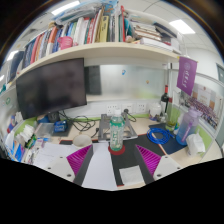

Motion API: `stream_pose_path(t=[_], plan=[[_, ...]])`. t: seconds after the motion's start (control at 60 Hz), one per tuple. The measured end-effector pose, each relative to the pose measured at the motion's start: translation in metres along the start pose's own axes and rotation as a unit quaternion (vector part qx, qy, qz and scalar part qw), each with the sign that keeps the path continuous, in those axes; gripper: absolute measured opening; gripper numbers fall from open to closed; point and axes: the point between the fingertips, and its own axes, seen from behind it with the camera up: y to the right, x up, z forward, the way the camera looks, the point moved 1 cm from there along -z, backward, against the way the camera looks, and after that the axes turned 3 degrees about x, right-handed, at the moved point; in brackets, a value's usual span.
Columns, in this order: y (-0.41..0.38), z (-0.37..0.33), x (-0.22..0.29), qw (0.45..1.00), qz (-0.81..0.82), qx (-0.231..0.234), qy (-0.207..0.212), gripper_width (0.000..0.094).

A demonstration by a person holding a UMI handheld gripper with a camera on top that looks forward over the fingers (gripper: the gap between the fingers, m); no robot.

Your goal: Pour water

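Note:
A clear plastic water bottle (116, 128) stands upright on a red coaster (116, 149) on the white desk (100, 168), just ahead of my fingers and in line with the gap between them. My gripper (113, 160) is open and holds nothing; its magenta pads (78, 158) show at either side. A blue cup-like container (187, 122) stands at the right of the desk.
A dark monitor (50, 88) stands at the left. A bookshelf (95, 50) full of books runs overhead. A dark glass bottle (166, 102) and a purple sign (187, 72) stand at the right. Small clutter lies along the desk's back and left side. A white card (131, 176) lies near my fingers.

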Motion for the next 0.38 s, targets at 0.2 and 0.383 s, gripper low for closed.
stream_pose_path(t=[0.2,0.383], plan=[[0.002,-0.040,0.029,0.999,0.001,-0.012,0.032,0.0863],[0.017,-0.057,0.034,0.999,0.006,-0.036,0.036,0.0861]])
